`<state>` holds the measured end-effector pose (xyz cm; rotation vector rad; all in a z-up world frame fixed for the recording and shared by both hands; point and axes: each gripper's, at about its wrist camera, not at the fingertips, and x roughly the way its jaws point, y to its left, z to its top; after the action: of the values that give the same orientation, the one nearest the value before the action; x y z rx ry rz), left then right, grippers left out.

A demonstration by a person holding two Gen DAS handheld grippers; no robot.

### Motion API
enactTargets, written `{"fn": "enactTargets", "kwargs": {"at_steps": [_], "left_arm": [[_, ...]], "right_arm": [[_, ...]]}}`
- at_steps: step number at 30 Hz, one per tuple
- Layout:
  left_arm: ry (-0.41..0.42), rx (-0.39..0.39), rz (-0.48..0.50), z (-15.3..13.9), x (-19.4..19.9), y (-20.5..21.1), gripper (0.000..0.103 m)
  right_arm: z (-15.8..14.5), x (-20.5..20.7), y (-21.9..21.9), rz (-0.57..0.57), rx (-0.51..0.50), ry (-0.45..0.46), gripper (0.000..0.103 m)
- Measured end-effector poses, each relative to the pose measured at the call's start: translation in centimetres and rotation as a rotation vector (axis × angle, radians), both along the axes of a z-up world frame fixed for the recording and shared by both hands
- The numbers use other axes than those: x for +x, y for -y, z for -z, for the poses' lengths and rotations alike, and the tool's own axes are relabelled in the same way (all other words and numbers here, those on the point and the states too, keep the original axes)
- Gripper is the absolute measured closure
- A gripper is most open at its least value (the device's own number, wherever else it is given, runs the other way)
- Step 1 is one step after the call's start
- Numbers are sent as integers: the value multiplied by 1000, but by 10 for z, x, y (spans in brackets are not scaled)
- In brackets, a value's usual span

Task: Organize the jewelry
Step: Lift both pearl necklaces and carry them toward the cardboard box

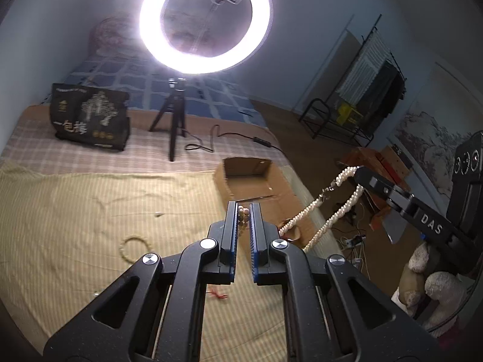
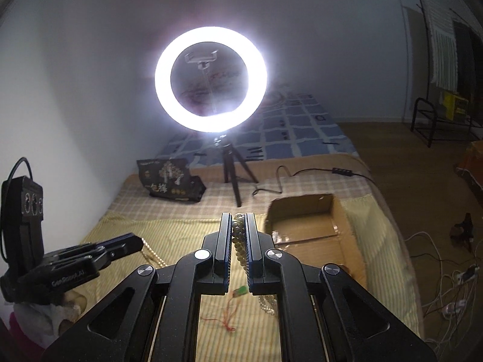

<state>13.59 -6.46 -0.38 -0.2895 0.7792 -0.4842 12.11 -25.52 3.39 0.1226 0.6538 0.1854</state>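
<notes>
My left gripper [image 1: 244, 208] is shut on a wooden bead bracelet [image 1: 243, 214], held above the bed near the open cardboard box [image 1: 259, 181]. My right gripper [image 2: 239, 217] is shut on a string of greenish-gold beads [image 2: 238, 241] with a green tag and red cord [image 2: 240, 291] hanging below. In the left wrist view the other gripper [image 1: 359, 172] has a pearl necklace [image 1: 338, 211] draped from its tip. In the right wrist view the other gripper [image 2: 137, 241] has a pearl strand [image 2: 154, 256] at its tip. A beaded bracelet [image 1: 135, 249] lies on the yellow striped cloth [image 1: 90, 211].
A lit ring light on a tripod [image 1: 173, 120] stands on the bed behind the box, its cable [image 1: 229, 138] trailing right. A black printed bag [image 1: 90, 117] sits at the back left. Plush toys [image 1: 434, 286], cables and boxes lie on the floor by the bed.
</notes>
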Motion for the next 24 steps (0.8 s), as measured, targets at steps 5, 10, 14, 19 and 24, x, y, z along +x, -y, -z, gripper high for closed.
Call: {"fn": "enactTargets", "kwargs": {"at_steps": [5,10,14,19,24], "left_arm": [[-6,2,32,2,7,30,98],[-11,10,51,6,19,57,98],[-24,6,60,13,31,73,98],[-43,0,74,23,50,91,98],[-56,11,76,31,71,106,98]], "right_arm": [[-2,7,26,46,12,1,97],[1,19,47,68,21,-8,97],[7,33,62,80,25,-20,97],[18,54,74,89,11,-45,97],[29,75,83,92,-2,-64,97]]}}
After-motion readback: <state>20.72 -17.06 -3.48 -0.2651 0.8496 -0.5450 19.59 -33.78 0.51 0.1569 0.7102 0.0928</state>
